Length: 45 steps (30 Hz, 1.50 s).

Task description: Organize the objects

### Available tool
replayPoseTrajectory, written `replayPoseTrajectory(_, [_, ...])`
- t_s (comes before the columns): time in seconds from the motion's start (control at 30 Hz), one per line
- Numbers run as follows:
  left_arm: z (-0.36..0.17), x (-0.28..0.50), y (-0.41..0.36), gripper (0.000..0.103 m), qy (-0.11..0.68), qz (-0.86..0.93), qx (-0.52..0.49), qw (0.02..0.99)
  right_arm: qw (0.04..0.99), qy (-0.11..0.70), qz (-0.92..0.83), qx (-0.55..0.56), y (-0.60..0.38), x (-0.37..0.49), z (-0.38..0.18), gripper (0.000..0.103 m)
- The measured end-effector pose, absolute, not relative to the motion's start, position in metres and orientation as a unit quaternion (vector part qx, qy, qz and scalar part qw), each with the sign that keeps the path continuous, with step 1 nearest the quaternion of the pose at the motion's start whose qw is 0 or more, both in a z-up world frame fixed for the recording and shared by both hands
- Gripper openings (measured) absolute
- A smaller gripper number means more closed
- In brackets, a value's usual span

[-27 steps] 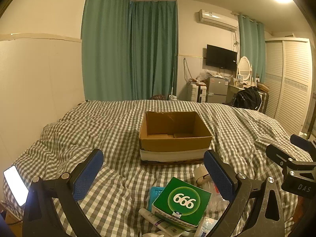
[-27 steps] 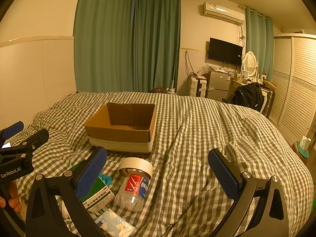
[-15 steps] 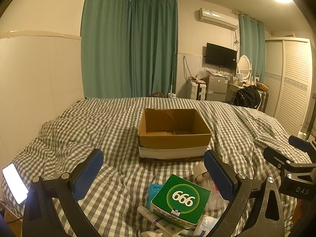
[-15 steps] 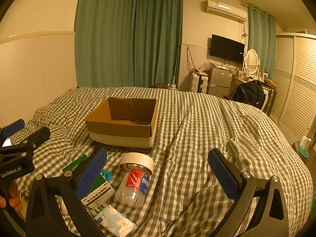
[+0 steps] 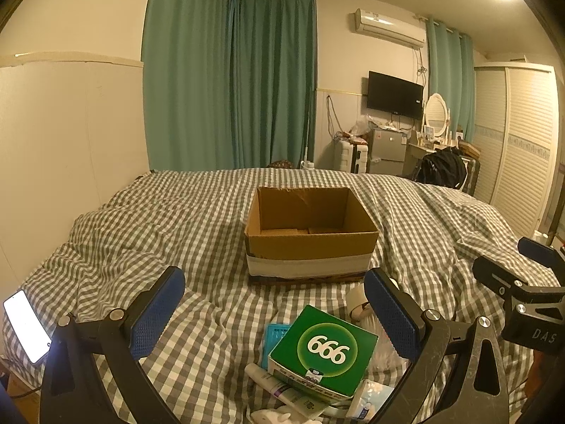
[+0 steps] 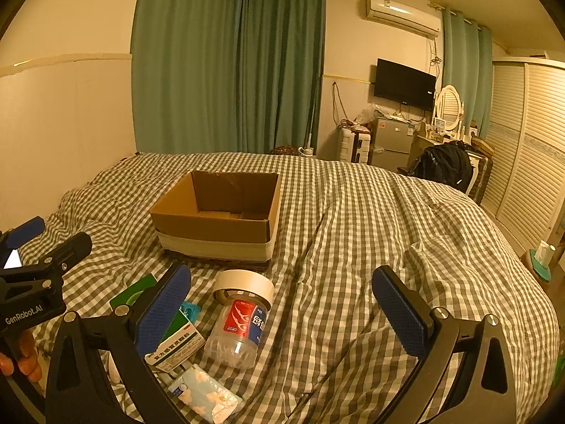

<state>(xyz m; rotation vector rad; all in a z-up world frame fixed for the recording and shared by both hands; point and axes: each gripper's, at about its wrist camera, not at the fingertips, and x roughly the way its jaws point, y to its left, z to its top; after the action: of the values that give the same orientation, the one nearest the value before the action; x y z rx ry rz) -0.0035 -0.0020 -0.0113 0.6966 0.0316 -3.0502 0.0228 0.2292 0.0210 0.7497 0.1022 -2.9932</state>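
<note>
Both grippers point(image 5: 273, 311) point(image 6: 282, 304) wide, empty (clutter point(image 5: 323, 351) before open box point(image 5: 310, 236)).

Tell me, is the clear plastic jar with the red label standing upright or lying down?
Lying down. The clear jar rests on its side on the checked bedcover, its white lid toward the cardboard box.

The green box point(image 5: 323, 349) at 6 o'clock reads "666"; the right tongs point(image 5: 533, 335) at 3 o'clock read "DAS"; the left tongs point(image 6: 24, 314) at 9 o'clock read "GenRobot.AI".
</note>
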Motion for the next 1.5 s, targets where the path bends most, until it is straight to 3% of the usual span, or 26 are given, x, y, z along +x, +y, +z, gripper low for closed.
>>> replayPoseTrajectory(1.07, [-0.014, 0.001, 0.005, 0.103, -0.001, -0.973, 0.231, -0.002, 0.033, 0.048, -0.971, 0.23, 0.223, 0.031, 0.031, 0.103])
replayPoseTrajectory(1.5, [-0.047, -0.01, 0.011, 0.103, -0.018, -0.957, 0.288, -0.017, 0.025, 0.053, -0.964, 0.261, 0.226, 0.019, 0.015, 0.103])
